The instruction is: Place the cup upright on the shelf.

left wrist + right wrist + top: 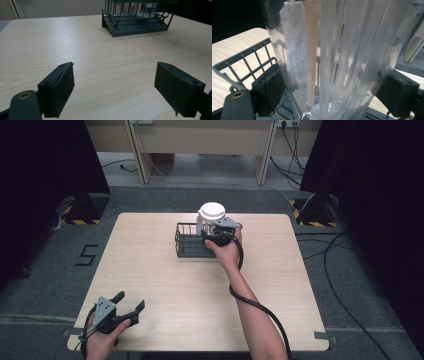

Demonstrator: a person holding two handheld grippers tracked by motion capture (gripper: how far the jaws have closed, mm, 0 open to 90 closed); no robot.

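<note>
Near the frame's centre, the right gripper (216, 236) clasps a clear white-lidded container (210, 216) standing in the dark wire basket (189, 241), arm outstretched. At lower left, the left gripper (131, 303) hovers spread wide above the worktop (165, 290)

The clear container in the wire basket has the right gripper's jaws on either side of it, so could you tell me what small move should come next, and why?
Probably close the right gripper onto the clear container. Its jaws flank the container's lower body inside the dark wire basket, but the pictures cannot confirm a firm grip. The left gripper rests open near the table edge, too far to help.
</note>
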